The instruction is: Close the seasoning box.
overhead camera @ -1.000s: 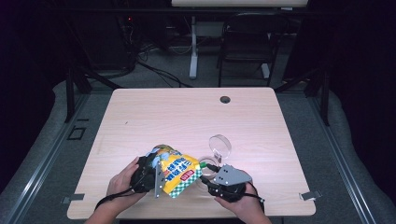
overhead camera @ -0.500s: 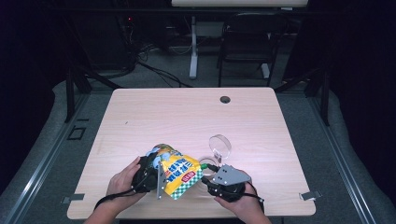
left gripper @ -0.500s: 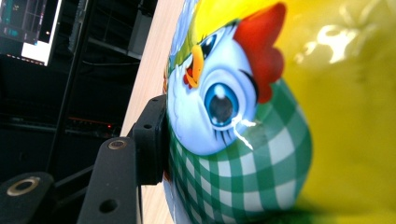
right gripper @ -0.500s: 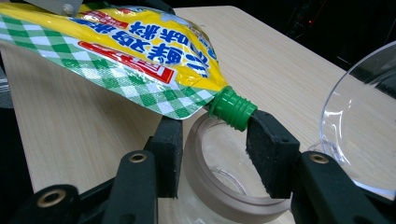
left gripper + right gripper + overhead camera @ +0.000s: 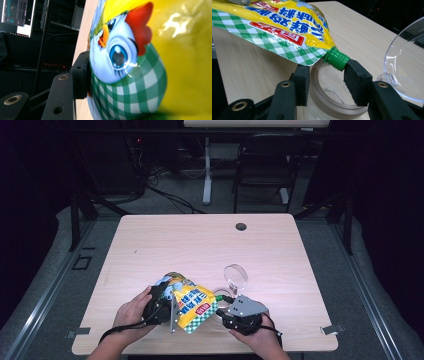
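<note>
A pale wooden table [image 5: 200,240] stands in a dark room. Near its front edge, the left gripper [image 5: 159,304] clamps a yellow spouted pouch [image 5: 192,302], tilted over a small glass jar [image 5: 329,100] that the right gripper [image 5: 325,82] grips, jaws partly spread. A clear lid [image 5: 235,275] lies beside. Judged: the spout [image 5: 336,59] rests on a jaw pad, so contents could spill outside. Open room lies farther back.
</note>
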